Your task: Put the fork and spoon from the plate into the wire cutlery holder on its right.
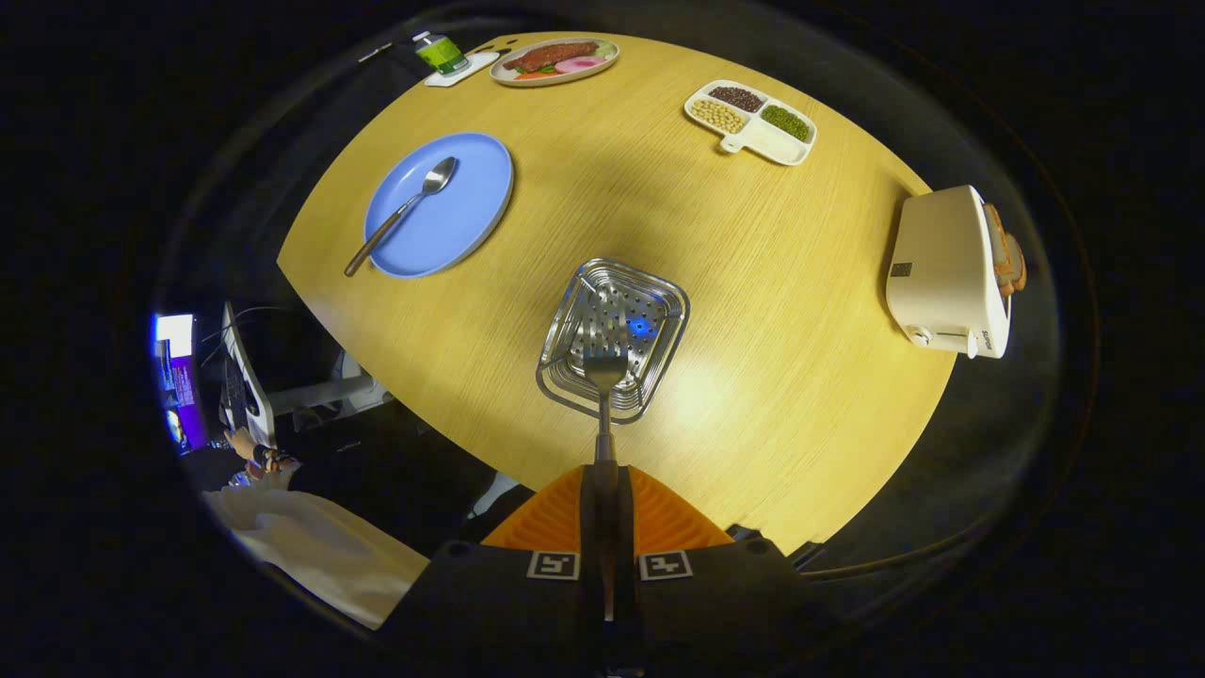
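Gripper is clamped on the fork, both fingers pressed flat against the handle with no gap between them, tines pointing away from the camera and hanging over the wire cutlery holder. Fork head sits above the near rim of the holder, apparently not yet down inside (depth is hard to judge through the fisheye). Spoon lies on the blue plate, bowl toward the far side, handle end poking out over the plate's near rim onto the wooden table. Plate is well apart from the holder, on its left. Judgement: fork is stiff, light, smooth metal, so it can pivot in a two-finger pinch; grip near mid-handle looks adequate for a straight drop. Spoon will handle the same, thin and slick, lying flat; the best hold is likely the overhanging handle end, where the fingers can get under it. Toaster, divided snack tray and food platter are clear of the path.
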